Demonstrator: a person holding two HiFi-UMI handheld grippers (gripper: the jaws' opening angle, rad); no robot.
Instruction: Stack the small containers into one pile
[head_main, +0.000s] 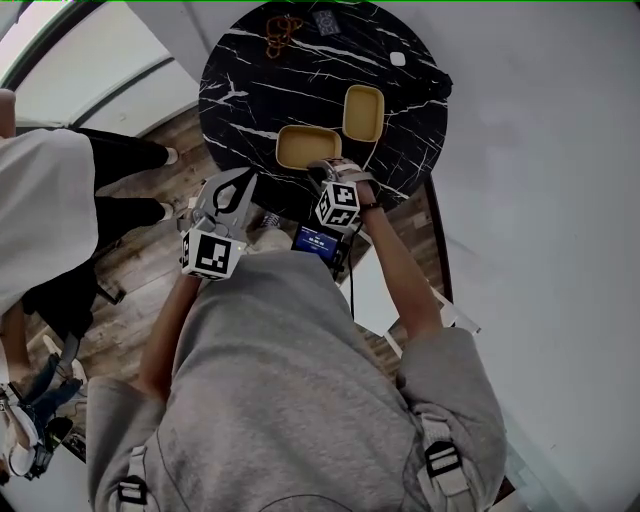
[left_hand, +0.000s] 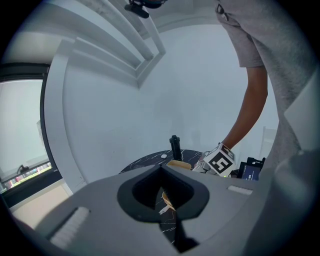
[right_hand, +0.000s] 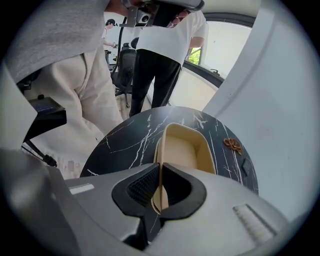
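Right gripper (right_hand: 160, 189) pinches rim of beige rectangular plastic container (right_hand: 183, 149) at black marble round table (head_main: 258, 82) near edge; second such container (head_main: 363, 112) beside. Left gripper (left_hand: 161, 172) closed, empty.

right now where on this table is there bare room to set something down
Widest bare patch: left side of the table, beside the near container. Another runs between the far container and the brown tangle. Crowded at the near edge, where the right gripper pinches the near container.

- The left gripper (head_main: 238, 186) is held close to the body, pointing slightly below level, jaws pressed together with nothing between them.
- The right gripper (right_hand: 160, 172) tilts steeply down, jaws pinching a container (right_hand: 183, 148) wall.
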